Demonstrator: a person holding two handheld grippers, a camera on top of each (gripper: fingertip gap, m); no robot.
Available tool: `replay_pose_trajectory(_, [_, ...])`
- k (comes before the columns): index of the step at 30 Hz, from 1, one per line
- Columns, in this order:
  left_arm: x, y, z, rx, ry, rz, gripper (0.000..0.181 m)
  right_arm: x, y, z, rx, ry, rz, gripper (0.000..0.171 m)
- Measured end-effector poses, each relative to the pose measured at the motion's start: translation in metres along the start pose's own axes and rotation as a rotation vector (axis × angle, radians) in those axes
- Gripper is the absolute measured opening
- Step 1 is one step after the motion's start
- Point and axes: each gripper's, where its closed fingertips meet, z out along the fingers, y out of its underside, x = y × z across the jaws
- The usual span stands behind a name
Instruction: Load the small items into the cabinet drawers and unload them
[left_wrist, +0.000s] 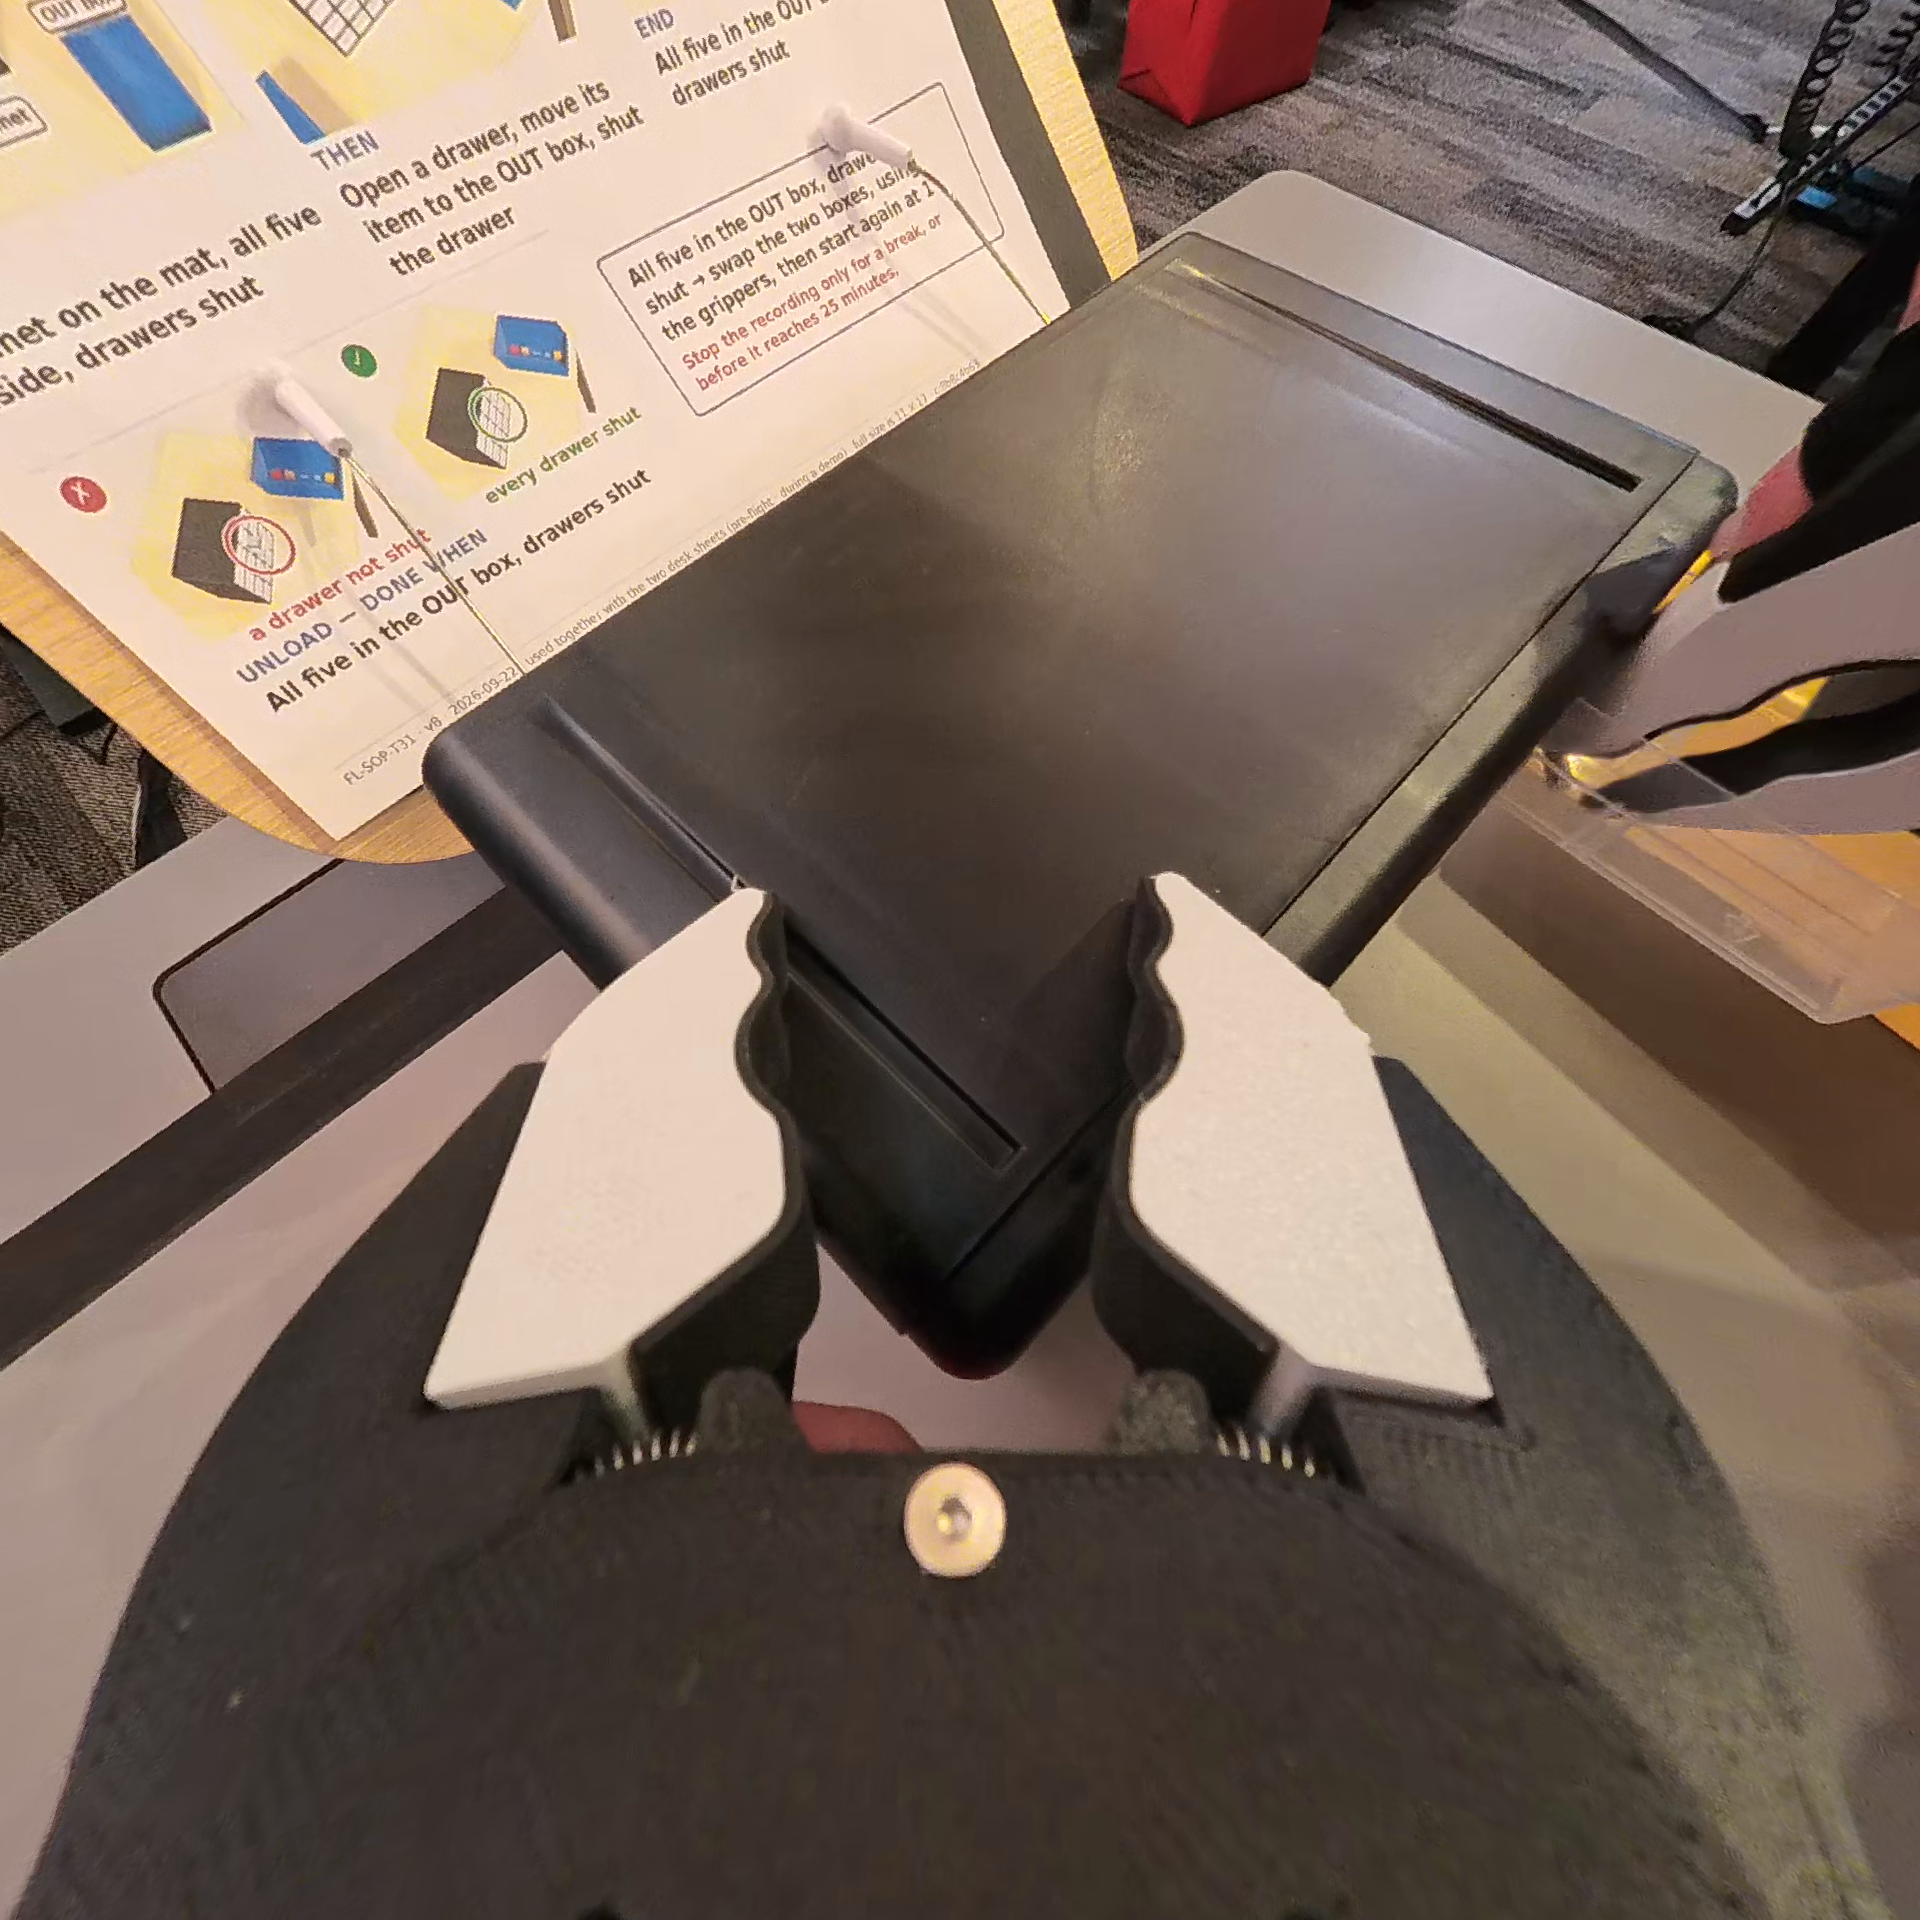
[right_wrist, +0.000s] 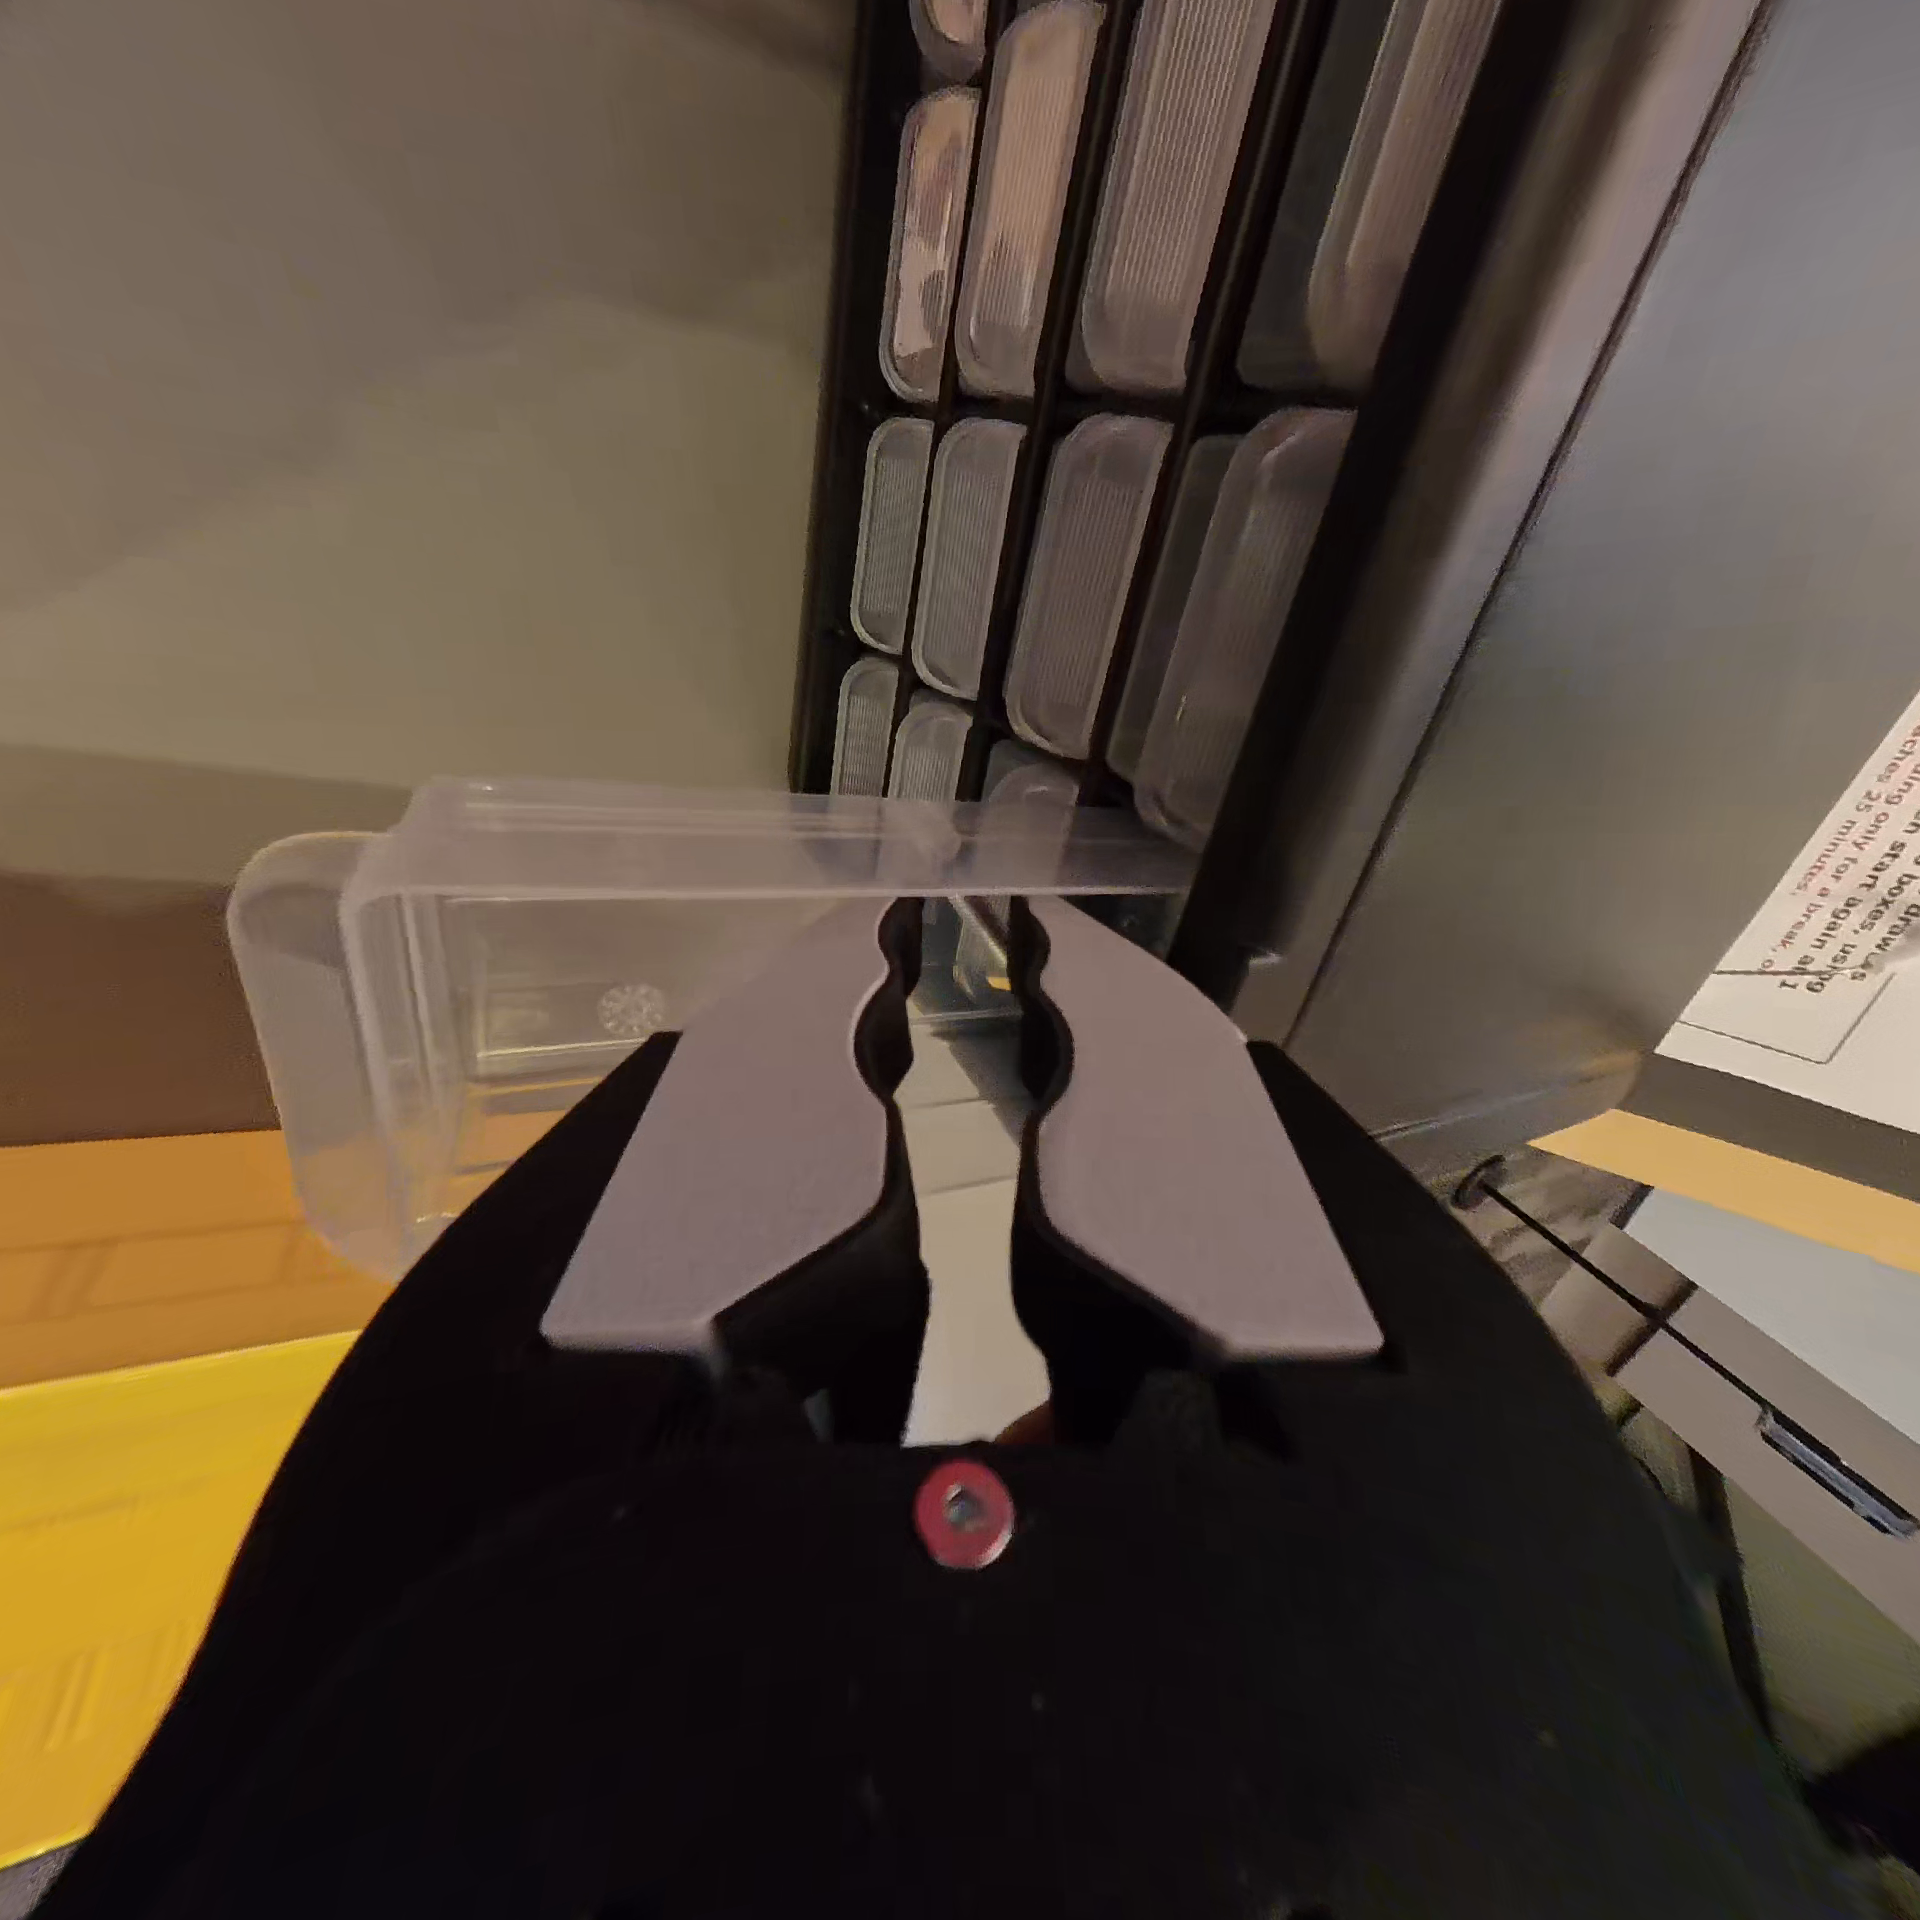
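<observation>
The black drawer cabinet (left_wrist: 1143, 582) fills the middle of the left wrist view, seen from above. My left gripper (left_wrist: 956, 894) is open, its fingers spread over the cabinet's near top corner. In the right wrist view the cabinet front (right_wrist: 1507, 520) shows rows of shut clear drawers (right_wrist: 1101, 582). One clear drawer (right_wrist: 436, 997) is pulled far out; it also shows in the left wrist view (left_wrist: 1766, 935). My right gripper (right_wrist: 961, 920) reaches into this drawer with a narrow gap between its fingers. Whether it holds a small item is hidden by the drawer wall. It also shows at the right edge of the left wrist view (left_wrist: 1621, 665).
A printed instruction sheet (left_wrist: 416, 312) on a wooden board stands behind the cabinet, and its corner shows in the right wrist view (right_wrist: 1849, 914). A yellow mat (right_wrist: 156, 1507) lies under the open drawer. The grey table (left_wrist: 104, 1039) surrounds the cabinet. A red object (left_wrist: 1216, 52) sits on the carpet beyond.
</observation>
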Motion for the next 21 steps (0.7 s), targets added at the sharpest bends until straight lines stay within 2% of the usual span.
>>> replay_pose_trajectory(6, [0.000, 0.000, 0.000, 0.000, -0.001, 0.000, 0.065, 0.002, 0.004, 0.002, -0.070, 0.015, -0.052, 0.005])
replay_pose_trajectory(13, [0.000, 0.000, 0.000, 0.003, 0.000, -0.001, 0.065, -0.008, 0.004, -0.004, -0.032, -0.037, -0.050, 0.001])
replay_pose_trajectory(21, [0.000, 0.000, 0.000, 0.006, -0.001, -0.003, 0.065, -0.007, -0.003, -0.025, 0.162, -0.066, 0.080, 0.000])
